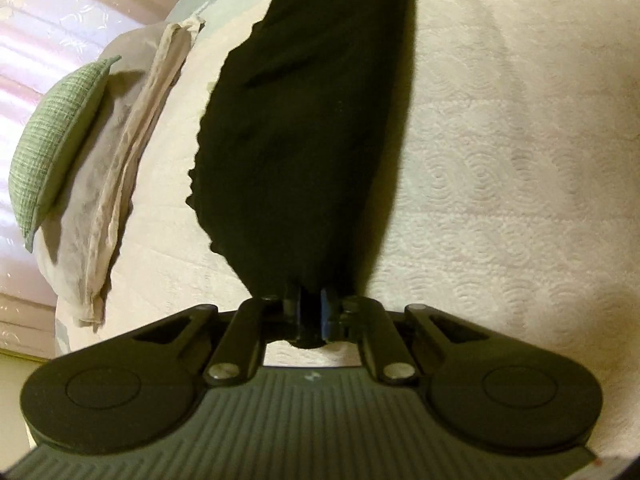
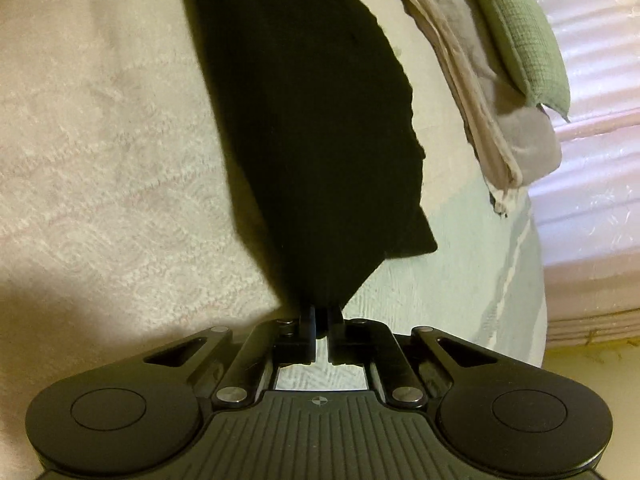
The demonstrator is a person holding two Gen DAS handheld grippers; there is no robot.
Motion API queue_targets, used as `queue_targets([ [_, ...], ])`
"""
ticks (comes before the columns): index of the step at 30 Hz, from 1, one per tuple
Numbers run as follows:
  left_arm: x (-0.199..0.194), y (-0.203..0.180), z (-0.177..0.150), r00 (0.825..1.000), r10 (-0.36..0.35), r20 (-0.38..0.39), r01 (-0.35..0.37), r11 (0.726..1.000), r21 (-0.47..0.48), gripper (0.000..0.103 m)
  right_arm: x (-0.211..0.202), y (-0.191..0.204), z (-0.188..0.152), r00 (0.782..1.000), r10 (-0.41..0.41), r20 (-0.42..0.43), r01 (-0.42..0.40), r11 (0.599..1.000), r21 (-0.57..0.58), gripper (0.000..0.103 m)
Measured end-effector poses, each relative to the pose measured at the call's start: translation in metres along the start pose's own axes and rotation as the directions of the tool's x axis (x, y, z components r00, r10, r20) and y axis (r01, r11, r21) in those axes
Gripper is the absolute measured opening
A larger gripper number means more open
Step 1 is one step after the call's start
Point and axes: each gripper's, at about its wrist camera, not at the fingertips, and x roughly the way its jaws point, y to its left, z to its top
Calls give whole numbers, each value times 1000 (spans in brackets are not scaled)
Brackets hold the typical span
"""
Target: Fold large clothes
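A large black garment (image 1: 308,128) lies stretched across a cream quilted bedspread (image 1: 520,160). In the left wrist view my left gripper (image 1: 311,312) is shut on a bunched end of the cloth, which fans out away from the fingers. In the right wrist view the same black garment (image 2: 312,128) runs up from my right gripper (image 2: 320,316), whose fingers are shut on another end of it. A corner flap of the cloth hangs out to the right of those fingers. The fingertips of both grippers are buried in the dark fabric.
A green checked cushion (image 1: 60,144) leans on grey and beige pillows (image 1: 116,184) at the head of the bed, also the green cushion (image 2: 520,40) in the right view. Pale curtains (image 2: 600,160) stand behind. The bed's edge (image 2: 536,320) drops off near the right gripper.
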Motion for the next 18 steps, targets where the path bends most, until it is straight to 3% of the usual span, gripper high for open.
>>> queue_targets([
  [3, -1, 0, 6, 1000, -12, -18, 11, 999, -39, 6, -3, -9, 2, 1000, 14, -17, -13, 998, 62, 2],
  [5, -5, 3, 6, 1000, -12, -16, 11, 999, -51, 8, -4, -11, 1, 997, 22, -77, -14, 994, 105, 3],
  [7, -10, 8, 2, 999, -16, -40, 13, 998, -65, 11, -14, -12, -2, 994, 16, -104, -2, 991, 135, 27],
  [8, -13, 10, 0, 998, -28, -55, 24, 997, -77, 13, -22, -12, -1, 996, 14, -87, -2, 990, 141, 54],
  [9, -18, 11, -3, 997, -36, -67, 29, 995, -95, 13, -29, -10, 1, 998, 13, -66, -4, 990, 138, 67],
  [12, -34, 21, -8, 996, -53, -71, 39, 982, -183, 13, -48, -3, 18, 1000, 19, 17, -22, 990, 141, 67],
  [15, -47, 35, 2, 999, -39, -29, 29, 958, -286, 13, -44, 13, 45, 996, 17, 83, -20, 999, 46, 67],
  [18, -43, 33, 24, 999, -33, 42, 42, 970, -241, 13, -20, 29, 67, 992, 47, 120, -41, 998, -50, 63],
])
